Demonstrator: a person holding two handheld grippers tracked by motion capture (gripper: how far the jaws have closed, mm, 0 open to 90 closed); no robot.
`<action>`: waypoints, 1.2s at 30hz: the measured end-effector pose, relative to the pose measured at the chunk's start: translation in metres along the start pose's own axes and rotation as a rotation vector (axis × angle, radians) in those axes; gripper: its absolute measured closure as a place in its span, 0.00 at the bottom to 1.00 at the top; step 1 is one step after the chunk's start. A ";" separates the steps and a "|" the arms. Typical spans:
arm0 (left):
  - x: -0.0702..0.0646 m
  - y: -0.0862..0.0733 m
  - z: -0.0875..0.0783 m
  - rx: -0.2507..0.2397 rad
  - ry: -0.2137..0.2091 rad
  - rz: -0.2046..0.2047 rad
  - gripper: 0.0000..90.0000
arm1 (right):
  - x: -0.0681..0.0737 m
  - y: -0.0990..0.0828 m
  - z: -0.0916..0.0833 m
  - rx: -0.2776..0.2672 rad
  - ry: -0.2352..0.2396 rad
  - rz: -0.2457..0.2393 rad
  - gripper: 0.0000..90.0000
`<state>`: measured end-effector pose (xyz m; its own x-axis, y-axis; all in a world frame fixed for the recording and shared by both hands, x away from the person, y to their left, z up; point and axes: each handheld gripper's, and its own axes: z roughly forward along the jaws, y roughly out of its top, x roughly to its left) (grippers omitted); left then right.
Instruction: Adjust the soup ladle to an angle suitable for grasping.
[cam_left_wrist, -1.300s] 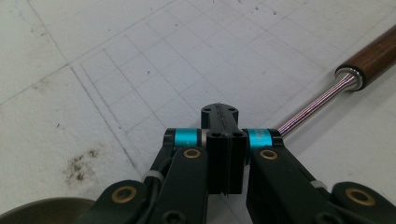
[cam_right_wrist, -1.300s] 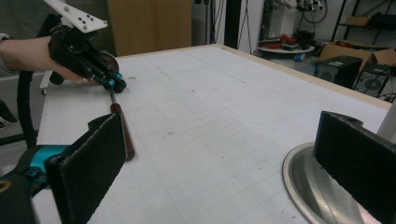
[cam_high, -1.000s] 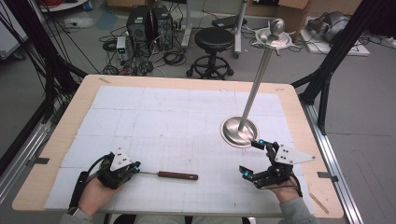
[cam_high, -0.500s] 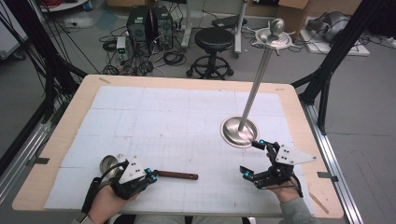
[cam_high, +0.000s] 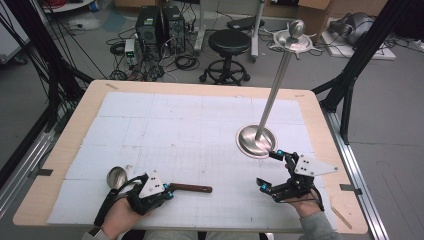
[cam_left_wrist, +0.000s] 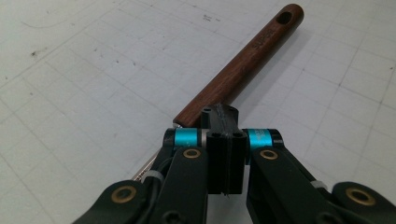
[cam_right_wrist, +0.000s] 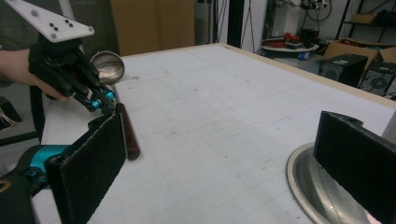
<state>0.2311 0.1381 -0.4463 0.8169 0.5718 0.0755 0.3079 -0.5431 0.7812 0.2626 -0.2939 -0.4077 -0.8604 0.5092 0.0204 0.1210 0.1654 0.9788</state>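
White gridded table (cam_high: 200, 125), one ladle (cam_high: 190, 188) clamped in left tongs (cam_high: 169, 190), right tongs (cam_high: 267, 169) apart, one metal stand (cam_high: 256, 141).

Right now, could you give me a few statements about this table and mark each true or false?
1. The left gripper is shut on the ladle. True.
2. The ladle's handle is blue plastic. False: it is dark brown wood with a hole near its end.
3. The right gripper has its jaws open. True.
4. The tall metal stand lies flat on the table. False: it stands upright on its round base.
5. The ladle's bowl hangs on the stand. False: it is beside the left hand.
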 end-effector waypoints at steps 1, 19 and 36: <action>0.001 0.000 0.000 0.001 -0.003 0.000 1.00 | 0.000 0.000 0.000 -0.006 0.007 0.008 0.02; 0.012 0.007 0.014 0.007 0.050 -0.036 1.00 | -0.001 0.000 0.000 -0.011 0.002 0.003 0.02; 0.020 0.017 0.029 0.015 0.142 -0.055 1.00 | -0.001 0.000 0.000 -0.004 0.001 0.007 0.02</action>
<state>0.2669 0.1226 -0.4489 0.7219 0.6814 0.1210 0.3583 -0.5176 0.7770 0.2631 -0.2943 -0.4081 -0.8602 0.5092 0.0270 0.1244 0.1583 0.9795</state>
